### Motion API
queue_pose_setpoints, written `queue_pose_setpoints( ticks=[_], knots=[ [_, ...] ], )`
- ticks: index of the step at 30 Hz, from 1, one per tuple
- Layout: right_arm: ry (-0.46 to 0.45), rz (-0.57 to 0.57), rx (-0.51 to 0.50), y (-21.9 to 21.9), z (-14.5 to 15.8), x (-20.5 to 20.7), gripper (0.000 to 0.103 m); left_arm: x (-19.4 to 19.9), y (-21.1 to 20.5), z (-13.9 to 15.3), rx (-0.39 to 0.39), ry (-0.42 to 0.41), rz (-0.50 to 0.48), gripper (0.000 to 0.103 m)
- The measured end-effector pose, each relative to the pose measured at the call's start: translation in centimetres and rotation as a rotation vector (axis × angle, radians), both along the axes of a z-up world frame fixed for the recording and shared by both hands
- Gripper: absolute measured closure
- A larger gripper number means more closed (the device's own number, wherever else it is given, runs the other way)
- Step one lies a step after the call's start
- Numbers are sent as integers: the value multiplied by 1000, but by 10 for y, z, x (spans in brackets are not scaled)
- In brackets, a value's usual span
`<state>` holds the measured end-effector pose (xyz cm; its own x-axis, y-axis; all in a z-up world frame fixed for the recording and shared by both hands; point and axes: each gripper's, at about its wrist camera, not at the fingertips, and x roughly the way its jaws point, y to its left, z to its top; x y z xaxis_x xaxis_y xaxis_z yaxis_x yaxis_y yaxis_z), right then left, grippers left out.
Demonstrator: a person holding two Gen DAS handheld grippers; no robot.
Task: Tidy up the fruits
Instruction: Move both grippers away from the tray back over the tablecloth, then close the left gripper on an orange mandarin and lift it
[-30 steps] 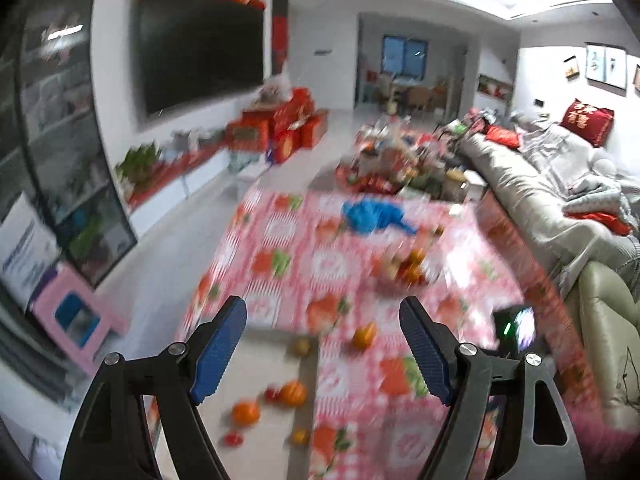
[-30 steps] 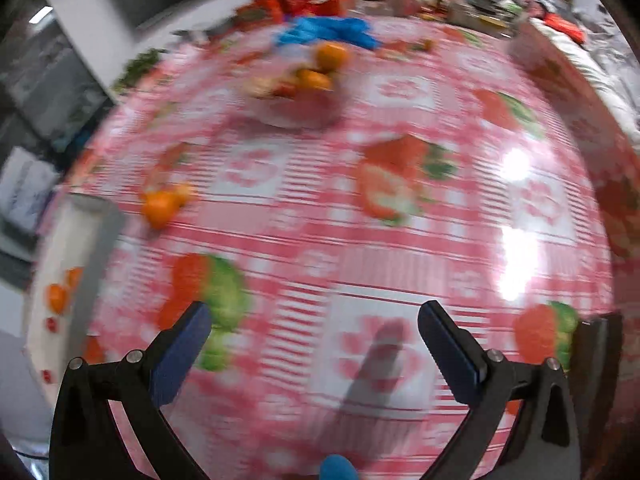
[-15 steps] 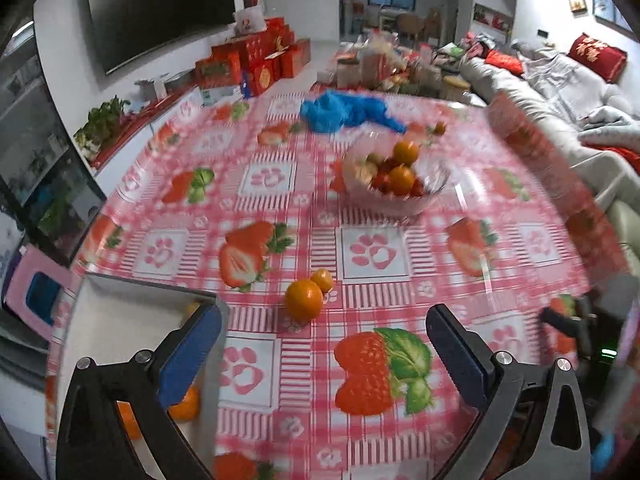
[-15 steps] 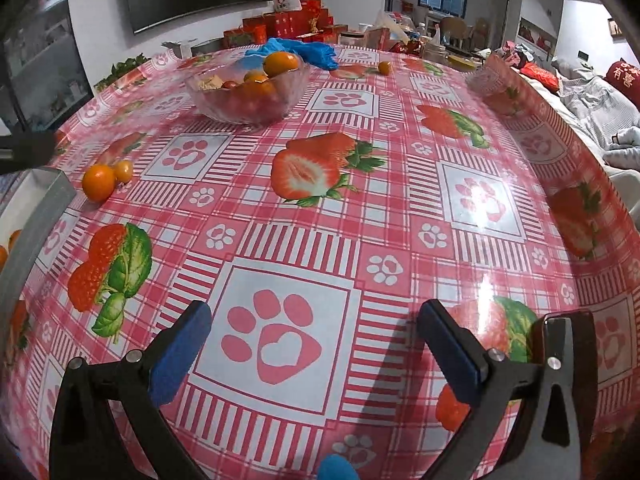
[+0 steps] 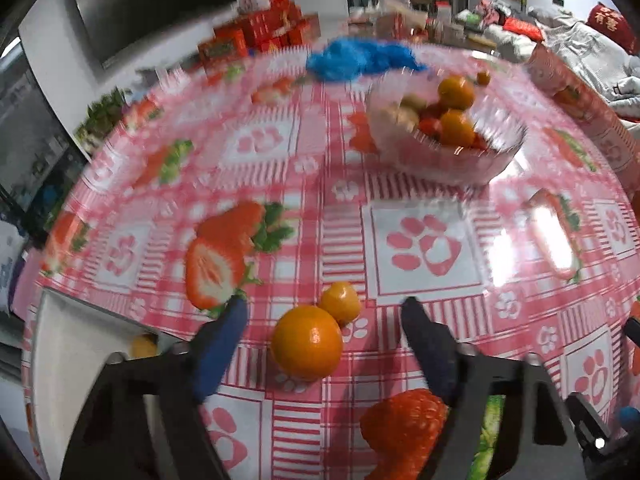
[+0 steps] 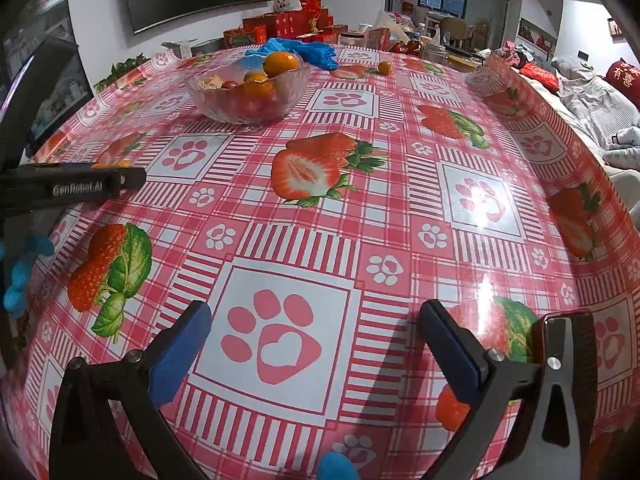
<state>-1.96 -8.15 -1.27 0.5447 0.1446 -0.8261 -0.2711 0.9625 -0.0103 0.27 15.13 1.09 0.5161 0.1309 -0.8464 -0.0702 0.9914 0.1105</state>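
- Left gripper [image 5: 322,330], lower centre of the left wrist view: its blue-padded jaws are spread wide, with a round orange mandarin [image 5: 307,342] between them, touching neither pad.
- A smaller orange kumquat-like fruit [image 5: 340,303] sits just behind the mandarin and touches it.
- Both lie on the worktop [image 5: 420,240], covered in a red-and-white checked cloth with strawberry and paw prints.
- A clear glass bowl [image 5: 448,148] holding oranges and red fruit stands in the upper right, well apart from the pair.
- A crumpled blue cloth [image 5: 360,58] lies beyond the bowl.
- A white tray [image 5: 68,344] sits at the lower left edge.
- Right gripper [image 6: 316,330], bottom of the right wrist view: jaws spread, nothing between them, over a paw print.
- A lone small orange fruit [image 6: 385,67] lies in the upper centre there.
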Motion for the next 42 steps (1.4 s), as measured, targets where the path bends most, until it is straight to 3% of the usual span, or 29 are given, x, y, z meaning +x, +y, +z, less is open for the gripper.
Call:
queue_pose_setpoints(
  ticks=[2,3,6,8,14,26,27,30,38,42],
  knots=[
    [0,0,0,0,0,0,0,1,5,-1,-42,-20,21,36],
    [0,0,0,0,0,0,0,2,7,-1,-67,-22,20,48],
    [0,0,0,0,0,0,0,3,0,-1,-80,-24,-19,71],
    [0,0,0,1,0,0,0,-1,-9,-1,-45,-35,-40,70],
    [0,1,1,0,0,0,0,-35,-17,5,-45,-68,-81,71],
    [0,1,0,0,0,0,0,-92,-13,13,-86,-98,-64,70],
    [0,1,1,0,0,0,0,-92,-14,13,-82,-95,-66,68],
    [0,2,1,1,0,0,0,-87,-13,8,-66,-75,-49,43],
    [0,2,1,0,0,-1,0,-83,-6,-2,-95,-68,-27,43],
    [0,0,-1,1,1,-1,0,-80,-8,-1,-109,-71,-44,68]
  ],
)
